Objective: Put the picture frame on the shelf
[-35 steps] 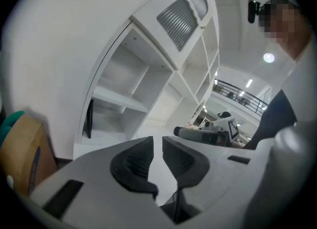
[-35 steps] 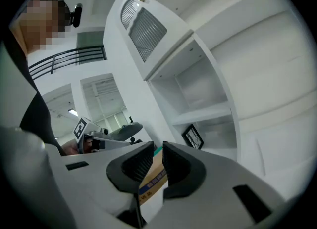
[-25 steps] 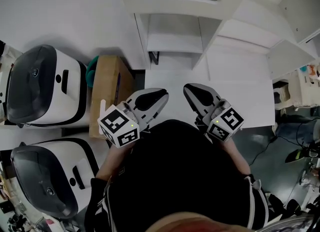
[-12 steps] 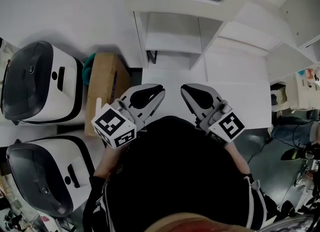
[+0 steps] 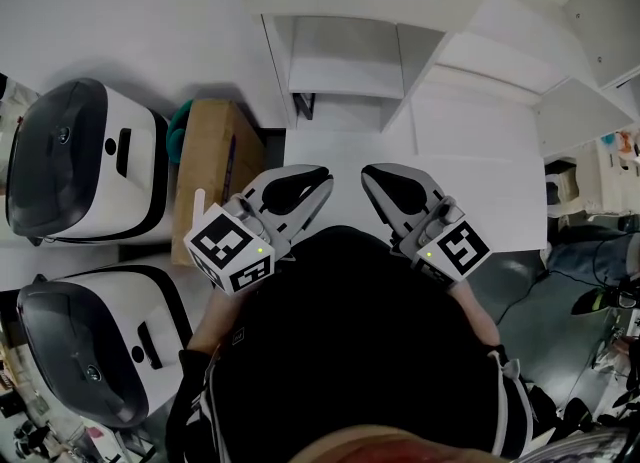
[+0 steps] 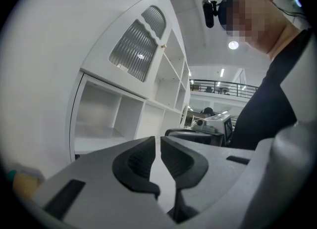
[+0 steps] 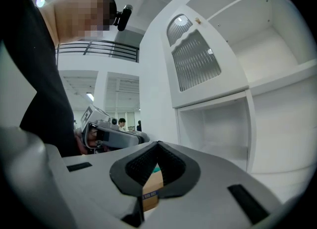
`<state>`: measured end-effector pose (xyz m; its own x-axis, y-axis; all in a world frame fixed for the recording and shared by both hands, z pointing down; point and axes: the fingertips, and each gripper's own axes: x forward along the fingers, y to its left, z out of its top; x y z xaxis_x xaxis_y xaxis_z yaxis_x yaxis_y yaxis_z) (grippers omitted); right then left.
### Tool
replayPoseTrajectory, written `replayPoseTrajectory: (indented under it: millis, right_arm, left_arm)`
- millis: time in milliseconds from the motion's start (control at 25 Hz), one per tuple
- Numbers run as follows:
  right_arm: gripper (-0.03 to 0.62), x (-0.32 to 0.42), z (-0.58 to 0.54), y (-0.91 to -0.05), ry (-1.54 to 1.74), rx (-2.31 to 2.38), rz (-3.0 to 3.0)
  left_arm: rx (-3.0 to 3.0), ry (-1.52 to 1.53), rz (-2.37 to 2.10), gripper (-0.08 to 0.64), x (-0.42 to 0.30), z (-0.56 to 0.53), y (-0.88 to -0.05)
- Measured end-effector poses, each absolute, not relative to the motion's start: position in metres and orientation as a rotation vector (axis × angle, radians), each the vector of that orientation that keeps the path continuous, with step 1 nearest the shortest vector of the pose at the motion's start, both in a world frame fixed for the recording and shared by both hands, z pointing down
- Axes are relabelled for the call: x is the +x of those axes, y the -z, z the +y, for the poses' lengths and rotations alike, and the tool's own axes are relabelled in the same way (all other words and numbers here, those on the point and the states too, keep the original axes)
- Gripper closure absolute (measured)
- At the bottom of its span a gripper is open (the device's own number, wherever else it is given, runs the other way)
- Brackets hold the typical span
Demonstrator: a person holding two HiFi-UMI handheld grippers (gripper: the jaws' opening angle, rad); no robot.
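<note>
Two tools, both empty, face the white shelf [image 5: 345, 81] — left tool [image 6: 159, 143] slightly apart, right tool [image 7: 157, 146] pressed together. No picture frame shows anywhere; reaching blindly could bump the cardboard box [image 5: 215, 161].

The shelf [image 5: 345, 76] is a white upright unit of open-fronted square compartments, some side by side and some stacked. Over the low compartment sits a door [image 6: 132, 51] of ribbed glass with a scalloped top.
</note>
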<state>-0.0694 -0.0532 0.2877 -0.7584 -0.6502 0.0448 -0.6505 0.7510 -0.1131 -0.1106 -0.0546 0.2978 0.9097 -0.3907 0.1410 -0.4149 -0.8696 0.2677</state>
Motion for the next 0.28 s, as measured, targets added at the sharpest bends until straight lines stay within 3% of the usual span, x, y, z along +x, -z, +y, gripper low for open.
replayPoseTrajectory:
  millis: [280]
  right_arm:
    - [0.574,-0.0627,-0.0512,-0.2911,-0.189,1.098,-2.925]
  left_arm:
    - [2.763,-0.105,-0.574,0.522,-0.1032,-0.0534,-0.3007]
